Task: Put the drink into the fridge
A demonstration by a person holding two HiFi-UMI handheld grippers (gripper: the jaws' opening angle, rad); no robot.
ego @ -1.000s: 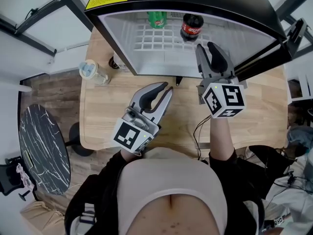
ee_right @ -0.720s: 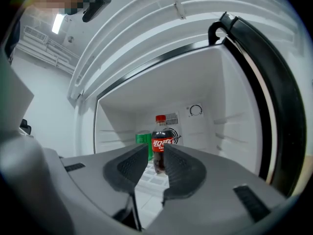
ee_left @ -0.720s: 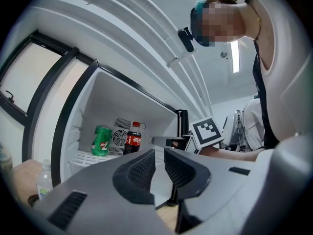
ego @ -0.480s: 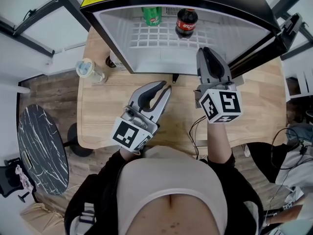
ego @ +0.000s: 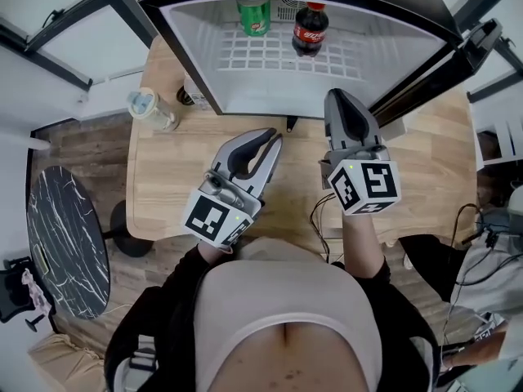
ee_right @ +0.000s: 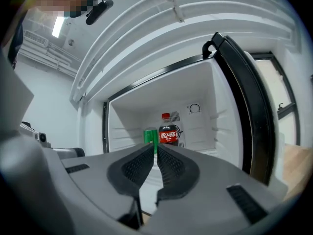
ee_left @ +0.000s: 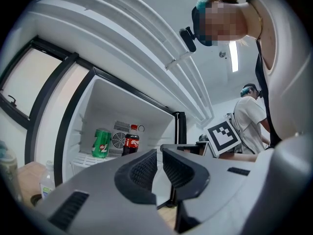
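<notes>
The small fridge [ego: 189, 60] stands open on the wooden table [ego: 172, 178]. On its white wire shelf, at the back, a cola bottle [ego: 310, 29] stands upright beside a green drink [ego: 254, 16]. Both also show in the left gripper view, cola bottle [ee_left: 131, 141] and green drink [ee_left: 101, 143], and in the right gripper view, cola bottle [ee_right: 168, 129]. My right gripper [ego: 337, 96] is shut and empty, just outside the fridge's front edge. My left gripper [ego: 276, 140] hovers over the table in front of the fridge, jaws together, holding nothing.
The black fridge door [ego: 441, 68] swings open at the right. A clear plastic bottle [ego: 151, 109] and a second bottle [ego: 192, 96] stand on the table left of the fridge. A cable [ego: 315, 219] lies near the front edge. A dark round table [ego: 61, 243] sits at the left.
The right gripper's jaws have closed, and it has drawn back out of the fridge mouth toward the person. The left gripper has hardly moved.
</notes>
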